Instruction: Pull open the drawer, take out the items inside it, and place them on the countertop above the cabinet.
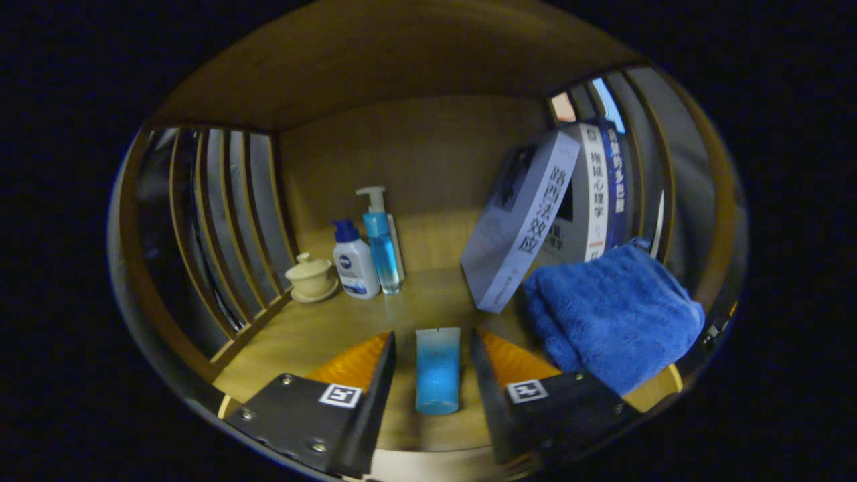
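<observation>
Two fingers of the hand-held gripper (434, 365) stand apart around a blue tube (438, 368) lying on the bench (321, 335), gaps either side; the tube's near end is dim.

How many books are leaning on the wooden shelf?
3, maybe more hidden: a grey book tilted in front, a white-spined book behind it, and a dark blue book by the slats, above the blue towel.

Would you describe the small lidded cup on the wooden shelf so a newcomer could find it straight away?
Start at the slatted side wall of the wooden shelf, far beyond the open gripper. The cream lidded cup sits on a saucer beside those slats, next to a white bottle. It alone is squat, pale ceramic.
</observation>
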{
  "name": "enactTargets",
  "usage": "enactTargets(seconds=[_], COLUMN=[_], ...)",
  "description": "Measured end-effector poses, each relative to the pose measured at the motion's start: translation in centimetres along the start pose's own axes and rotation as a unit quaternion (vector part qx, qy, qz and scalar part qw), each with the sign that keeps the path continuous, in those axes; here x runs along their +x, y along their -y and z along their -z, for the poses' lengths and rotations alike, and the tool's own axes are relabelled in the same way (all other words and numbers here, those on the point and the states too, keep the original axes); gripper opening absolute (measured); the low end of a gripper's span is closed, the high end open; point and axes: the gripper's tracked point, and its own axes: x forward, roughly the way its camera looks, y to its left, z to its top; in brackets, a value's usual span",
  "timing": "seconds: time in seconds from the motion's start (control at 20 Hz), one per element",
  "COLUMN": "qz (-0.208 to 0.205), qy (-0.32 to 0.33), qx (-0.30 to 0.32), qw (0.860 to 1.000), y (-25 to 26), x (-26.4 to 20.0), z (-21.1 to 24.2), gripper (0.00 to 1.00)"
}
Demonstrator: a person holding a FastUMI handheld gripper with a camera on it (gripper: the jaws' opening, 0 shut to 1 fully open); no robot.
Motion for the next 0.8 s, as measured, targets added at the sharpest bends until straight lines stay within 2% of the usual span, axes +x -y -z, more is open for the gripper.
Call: enactTargets(seconds=[0.2,0.4,0.65,0.8], qz=[0.011,0.019,0.064,0.051], qy=[0.016,0.050,0.119,0.128], qx=[-0.005,-0.010,-0.062,-0.043], qw=[1.000,0.998,0.989,0.990], y=[0.2,0.7,2.6,1.8], x=[-4.2,-9.6,-16.7,-20.8], z=[-1.6,-3.4,-5.4,-3.6], gripper=[1.00,1.00,0.99,0.99])
